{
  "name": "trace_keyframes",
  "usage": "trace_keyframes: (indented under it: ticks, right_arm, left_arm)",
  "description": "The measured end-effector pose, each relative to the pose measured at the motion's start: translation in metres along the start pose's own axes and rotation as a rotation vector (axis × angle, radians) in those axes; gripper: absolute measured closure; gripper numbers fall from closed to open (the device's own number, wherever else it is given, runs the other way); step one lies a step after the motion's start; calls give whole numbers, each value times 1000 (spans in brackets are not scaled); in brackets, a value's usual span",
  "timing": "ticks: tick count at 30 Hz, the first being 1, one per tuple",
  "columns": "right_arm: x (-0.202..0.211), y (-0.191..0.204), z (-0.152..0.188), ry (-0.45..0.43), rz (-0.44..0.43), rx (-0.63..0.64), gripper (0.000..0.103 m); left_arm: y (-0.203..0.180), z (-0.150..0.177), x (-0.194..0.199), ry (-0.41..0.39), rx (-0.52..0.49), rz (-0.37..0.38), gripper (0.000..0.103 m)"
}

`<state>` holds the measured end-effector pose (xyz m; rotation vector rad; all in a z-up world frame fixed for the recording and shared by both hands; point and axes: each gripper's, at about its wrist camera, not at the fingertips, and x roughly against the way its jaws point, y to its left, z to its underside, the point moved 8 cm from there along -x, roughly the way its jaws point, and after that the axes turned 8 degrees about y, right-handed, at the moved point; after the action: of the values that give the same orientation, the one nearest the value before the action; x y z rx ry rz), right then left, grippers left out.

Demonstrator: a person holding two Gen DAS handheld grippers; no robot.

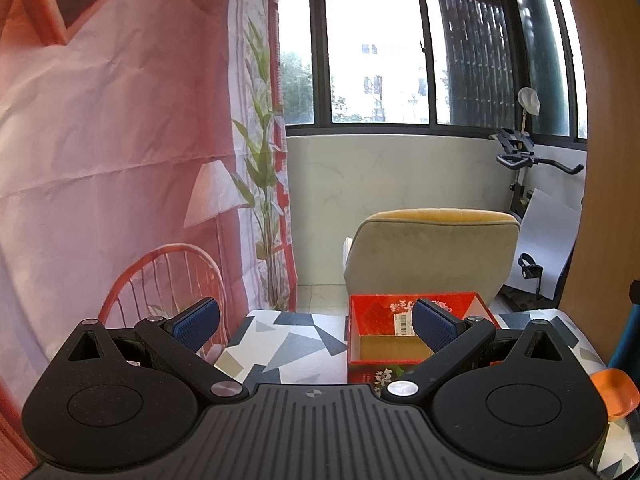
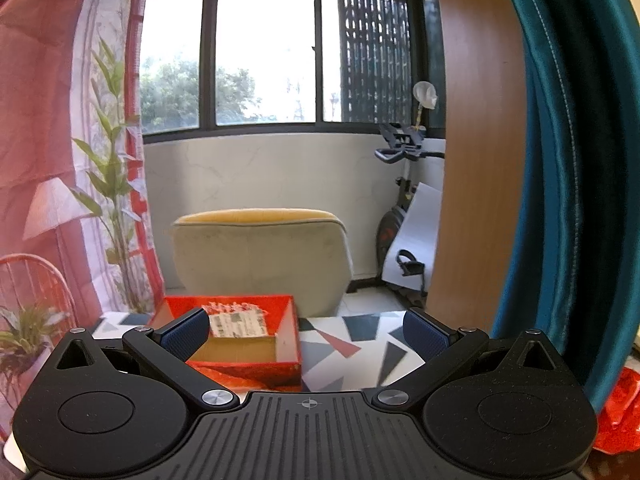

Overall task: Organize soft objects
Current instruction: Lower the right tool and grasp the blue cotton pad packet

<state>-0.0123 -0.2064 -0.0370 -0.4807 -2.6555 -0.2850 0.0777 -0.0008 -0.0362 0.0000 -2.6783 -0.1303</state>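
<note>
An open red cardboard box (image 1: 416, 336) stands on a table with a grey, white and red triangle-pattern cloth (image 1: 288, 344). Its brown inside looks empty, with a barcode label on the far wall. My left gripper (image 1: 316, 326) is open above the table, its right finger in front of the box. In the right wrist view the same red box (image 2: 244, 344) sits left of centre. My right gripper (image 2: 306, 336) is open, holding nothing, its left finger over the box's near left corner. An orange soft object (image 1: 614, 394) shows at the right edge. A red crinkled item (image 2: 618, 412) lies at the lower right.
A beige and yellow armchair (image 1: 432, 252) stands just behind the table. A pink printed backdrop (image 1: 120, 140) hangs at the left. A wooden panel (image 2: 476, 140) and a teal curtain (image 2: 560, 160) rise at the right. An exercise bike (image 1: 524, 200) stands by the window.
</note>
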Motion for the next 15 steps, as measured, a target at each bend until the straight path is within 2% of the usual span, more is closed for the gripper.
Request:
trace_keyframes:
  ticks: [6, 15]
  right_arm:
    - [-20, -5, 13, -13, -150, -71, 0]
    - [-83, 9, 62, 10, -94, 23, 0]
  left_arm:
    - [-3, 20, -27, 22, -27, 3, 0]
    - [-11, 71, -93, 186, -45, 57, 0]
